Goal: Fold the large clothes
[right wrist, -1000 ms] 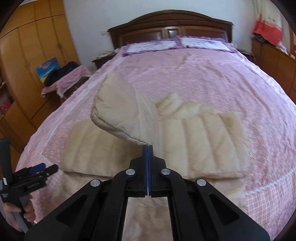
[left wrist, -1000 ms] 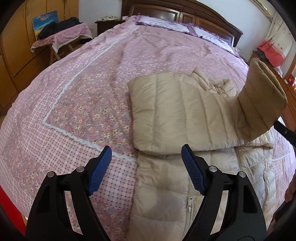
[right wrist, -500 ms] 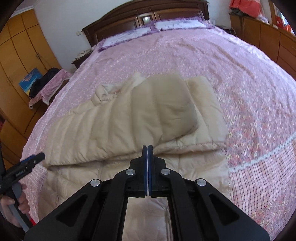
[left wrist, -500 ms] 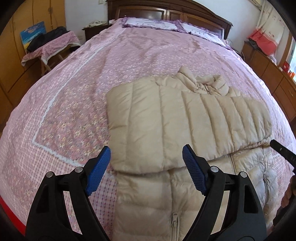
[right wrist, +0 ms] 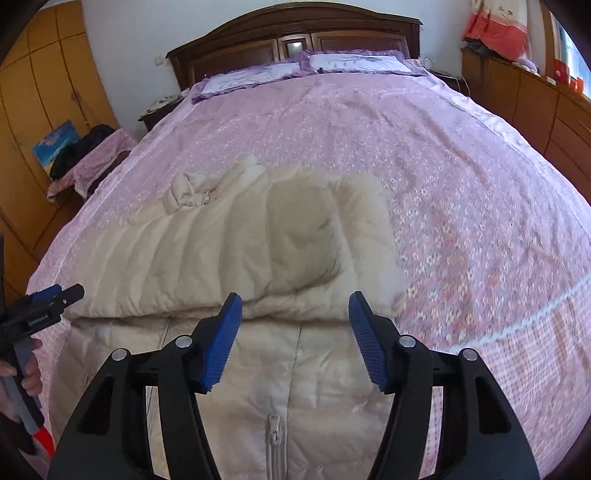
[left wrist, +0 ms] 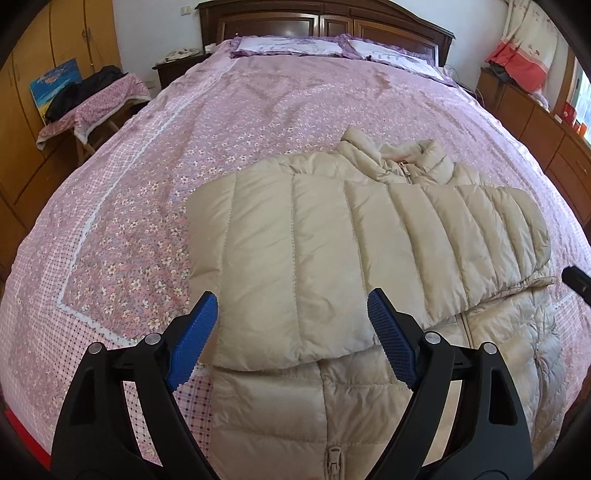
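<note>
Since a second ago the right sleeve has come down from the air to lie flat across the jacket's chest, and the right gripper [right wrist: 293, 339], then pinched together on it, is opening with nothing between its fingers [right wrist: 221, 343]. That release looks deliberate: with both sleeves crossed over the front, the jacket [left wrist: 369, 251] forms a tidy block ready for its next fold.

Nearest in both views is the lower front of the jacket with its zip [right wrist: 274, 435], running toward the foot edge of the bed [left wrist: 258, 110]. The right fingers hang just above this part, the folded sleeve edge just beyond their tips and clear of them.

The left gripper [left wrist: 291, 339] is spread wide and opening a little more, holding nothing; the near corner of the folded sleeve [left wrist: 288, 280] sits between and just past its fingers, untouched.

Farther off, the collar [left wrist: 399, 155] points toward the headboard [left wrist: 325, 26] and pillows [left wrist: 291, 46]. Overall the jacket lies on the bed's near half.
</note>
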A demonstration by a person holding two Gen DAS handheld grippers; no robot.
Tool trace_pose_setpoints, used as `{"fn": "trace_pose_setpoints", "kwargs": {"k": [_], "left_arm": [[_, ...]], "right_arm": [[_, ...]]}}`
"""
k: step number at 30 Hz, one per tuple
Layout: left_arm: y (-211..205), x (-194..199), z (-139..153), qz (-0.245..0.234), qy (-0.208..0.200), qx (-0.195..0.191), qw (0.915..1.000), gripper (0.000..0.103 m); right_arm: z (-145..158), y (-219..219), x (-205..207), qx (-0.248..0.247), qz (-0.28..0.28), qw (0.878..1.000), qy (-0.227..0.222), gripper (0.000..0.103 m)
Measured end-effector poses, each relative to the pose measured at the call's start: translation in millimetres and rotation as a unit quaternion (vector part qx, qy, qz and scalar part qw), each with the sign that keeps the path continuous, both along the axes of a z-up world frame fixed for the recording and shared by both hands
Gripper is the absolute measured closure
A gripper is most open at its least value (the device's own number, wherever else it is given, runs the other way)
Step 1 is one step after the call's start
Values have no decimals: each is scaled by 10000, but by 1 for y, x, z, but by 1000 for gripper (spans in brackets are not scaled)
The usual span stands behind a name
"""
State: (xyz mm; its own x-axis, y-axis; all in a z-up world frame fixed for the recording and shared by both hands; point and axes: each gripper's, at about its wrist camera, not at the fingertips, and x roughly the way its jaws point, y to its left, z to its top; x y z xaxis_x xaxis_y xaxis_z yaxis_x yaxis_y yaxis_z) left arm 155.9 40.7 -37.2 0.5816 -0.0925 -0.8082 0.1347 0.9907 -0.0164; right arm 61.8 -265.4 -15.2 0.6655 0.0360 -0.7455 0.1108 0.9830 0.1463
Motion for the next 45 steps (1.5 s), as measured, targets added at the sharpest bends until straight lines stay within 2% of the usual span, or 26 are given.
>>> {"fn": "trace_pose_setpoints", "kwargs": {"k": [5, 10, 11, 12, 13, 14, 16, 17, 20, 22, 24, 28, 34, 37, 39, 40, 41, 45], "left_arm": [[0, 1, 0, 31, -17, 8, 10000, 20], [1, 3, 0, 56, -52, 34, 10000, 20], [2, 3, 1, 51, -88, 11, 9999, 20], [2, 2, 2, 33, -136, -33, 9999, 20], [3, 1, 4, 8, -212, -111, 9997, 20], [3, 1, 6, -4, -270, -166, 9995, 20], [4, 1, 10, 1, -396, -227, 9990, 20], [3, 2, 12, -3, -472, -242, 9986, 20], [-1, 8, 12, -30, -568, -164, 9982, 20], [-7, 14, 7, -60, -563, -67, 9984, 21], [-14, 24, -4, -61, -506, 76, 9987, 30], [-17, 41, -29, 54, -271, 221, 9994, 34], [-24, 50, -43, 2, -193, 371, 9991, 33], [-24, 48, -41, 0, -195, 382, 9991, 32], [-22, 47, -38, -17, -206, 359, 9991, 33], [-20, 46, -35, -16, -204, 334, 9992, 33], [-16, 43, -31, 1, -191, 268, 9995, 32], [0, 29, -16, 67, -123, -26, 9999, 28]], "right_arm": [[-2, -13, 30, 104, 78, 9999, -8, 43], [-14, -30, 60, 232, -158, 9995, 135, 43], [-19, -32, 65, 353, -156, 9990, 208, 47], [-23, -32, 69, 534, -87, 9981, 281, 71], [-25, -32, 71, 701, -27, 9969, 344, 77], [-23, -33, 70, 782, -18, 9963, 352, 91], [-11, -34, 62, 856, 46, 9962, 132, 96], [4, -35, 52, 753, 28, 9971, -130, 96], [29, -42, 28, 342, -223, 9977, -546, 97], [28, -50, 24, 94, -349, 9982, -485, 97], [12, -57, 28, -144, -456, 9986, -214, 97], [-25, -67, 41, -105, -544, 9983, 205, 95], [-61, -68, 50, -96, -588, 9974, 396, 89], [-61, -70, 50, -25, -635, 9972, 384, 83], [-56, -72, 46, -3, -695, 9970, 337, 70], [-52, -74, 41, 8, -734, 9969, 285, 67], [-49, -77, 38, 51, -746, 9969, 237, 60], [-36, -86, 19, 341, -762, 9964, 130, 59]]}}
